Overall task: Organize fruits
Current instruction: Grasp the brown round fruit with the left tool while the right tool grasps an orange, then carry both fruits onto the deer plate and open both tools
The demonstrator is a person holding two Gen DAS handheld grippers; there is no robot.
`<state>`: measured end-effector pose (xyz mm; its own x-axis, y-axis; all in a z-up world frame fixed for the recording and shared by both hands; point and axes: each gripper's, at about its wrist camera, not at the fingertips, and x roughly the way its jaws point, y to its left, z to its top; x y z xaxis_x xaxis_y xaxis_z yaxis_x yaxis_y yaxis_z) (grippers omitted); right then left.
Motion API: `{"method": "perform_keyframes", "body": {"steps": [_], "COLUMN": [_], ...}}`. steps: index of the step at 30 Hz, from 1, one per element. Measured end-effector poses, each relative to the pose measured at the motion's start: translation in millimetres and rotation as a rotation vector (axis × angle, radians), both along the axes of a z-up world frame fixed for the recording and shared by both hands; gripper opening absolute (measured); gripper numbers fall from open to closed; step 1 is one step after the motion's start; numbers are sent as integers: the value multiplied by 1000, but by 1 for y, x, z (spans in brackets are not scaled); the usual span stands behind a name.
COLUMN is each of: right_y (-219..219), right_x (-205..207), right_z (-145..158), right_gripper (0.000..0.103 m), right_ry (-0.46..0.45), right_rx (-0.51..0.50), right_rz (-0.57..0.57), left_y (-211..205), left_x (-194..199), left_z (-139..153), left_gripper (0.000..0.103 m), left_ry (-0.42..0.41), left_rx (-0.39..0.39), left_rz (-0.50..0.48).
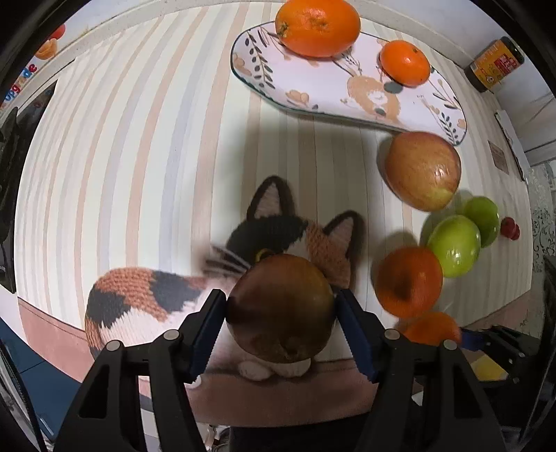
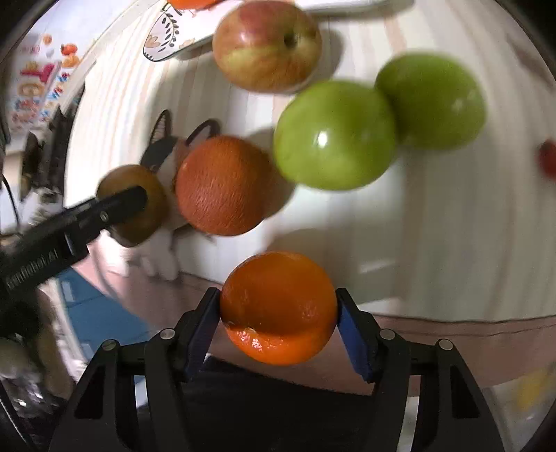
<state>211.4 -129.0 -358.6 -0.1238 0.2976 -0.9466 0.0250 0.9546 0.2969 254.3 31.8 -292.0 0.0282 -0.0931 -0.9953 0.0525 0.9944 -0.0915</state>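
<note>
My left gripper [image 1: 281,313] is shut on a brownish apple [image 1: 281,306], held above a knitted cat toy [image 1: 146,295] near the table's front edge. My right gripper [image 2: 278,313] is shut on an orange [image 2: 278,306]; that orange also shows in the left wrist view [image 1: 432,328]. A floral oval plate [image 1: 312,90] at the back holds a big orange [image 1: 318,26] and a small mandarin [image 1: 405,62]. A red-yellow apple [image 1: 422,170], two green apples [image 1: 453,245] [image 1: 483,219] and another orange [image 1: 410,281] lie on the striped cloth to the right.
A dark jar with an orange label [image 1: 493,64] stands at the back right. A small red object [image 1: 510,227] lies right of the green apples. The left gripper [image 2: 104,212] with its apple reaches in from the left in the right wrist view. The table edge [image 1: 52,323] runs close below.
</note>
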Motion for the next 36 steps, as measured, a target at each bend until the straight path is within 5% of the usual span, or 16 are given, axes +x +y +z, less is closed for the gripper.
{"method": "perform_keyframes", "body": {"steps": [20,26,31,36], "right_y": [-15,-15,-12,-33], "right_x": [9,6,5,28], "right_z": [-1,-1,7,58], "right_gripper": [69,68,68,68], "right_ry": [23,5,-28,-118], "right_rx": [-30,-32,-36,18], "right_rz": [-16,-5,5,-29], "left_y": [8,3,5,12], "left_x": [27,28,27,41], "left_z": [-30,-27,-2,53], "left_gripper": [64,63,63,63], "left_ry": [102,81,40,-53], "left_rx": [-46,3,-6,-51], "left_rz": [7,-8,-7,5]}}
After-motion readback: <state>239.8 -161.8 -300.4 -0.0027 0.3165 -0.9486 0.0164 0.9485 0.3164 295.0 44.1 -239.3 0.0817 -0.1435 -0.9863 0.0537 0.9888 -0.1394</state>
